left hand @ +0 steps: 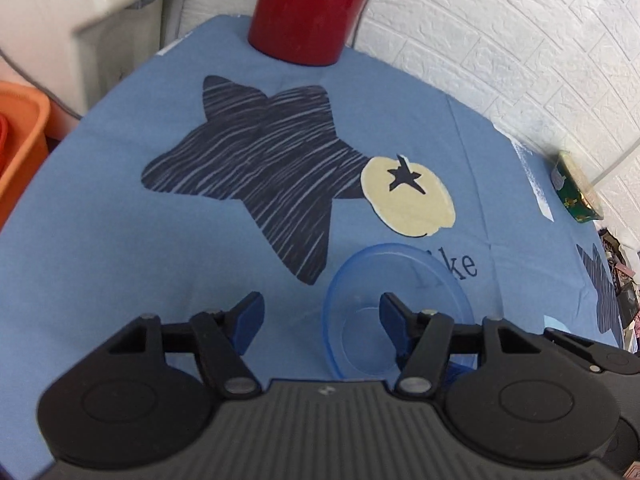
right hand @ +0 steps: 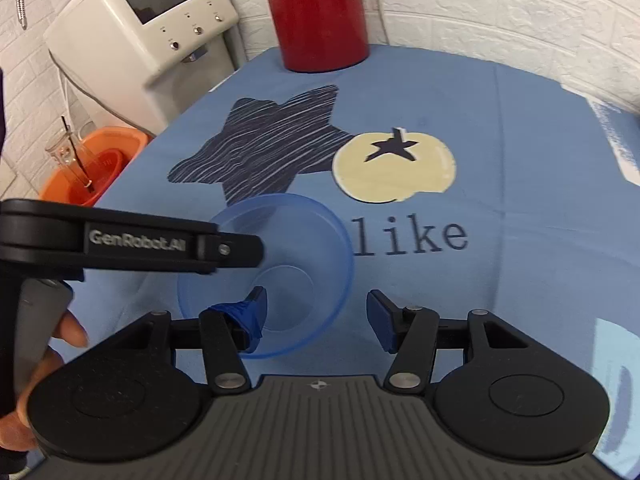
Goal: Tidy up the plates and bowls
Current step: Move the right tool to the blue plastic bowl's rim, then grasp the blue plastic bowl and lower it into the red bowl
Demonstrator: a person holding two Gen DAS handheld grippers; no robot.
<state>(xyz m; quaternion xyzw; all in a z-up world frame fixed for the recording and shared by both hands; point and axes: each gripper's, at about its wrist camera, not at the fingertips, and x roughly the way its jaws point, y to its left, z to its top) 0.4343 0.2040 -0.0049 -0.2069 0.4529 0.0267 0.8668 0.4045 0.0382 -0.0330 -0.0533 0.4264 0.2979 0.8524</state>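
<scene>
A clear blue plastic bowl [left hand: 400, 276] [right hand: 296, 240] stands upright on the blue tablecloth [left hand: 120, 260] [right hand: 520, 200], beside the printed word "like". My left gripper [left hand: 322, 318] is open, with the bowl's left rim between its fingers and the right finger over the bowl's inside. My right gripper [right hand: 318, 314] is also open. Its left finger sits over the bowl's inside and the right finger stands outside the rim. In the right wrist view the left gripper [right hand: 240, 250] reaches in from the left over the bowl, held by a hand [right hand: 60, 332]. A pale blue round shape [right hand: 616, 364] lies at the right edge; I cannot tell whether it is a plate.
A red thermos jug [left hand: 308, 12] [right hand: 320, 16] stands at the table's far edge against the white brick wall. A white dispenser [right hand: 152, 20] and an orange basin [right hand: 96, 168] [left hand: 20, 128] sit off the table's left side. A green tin [left hand: 576, 188] lies at the far right.
</scene>
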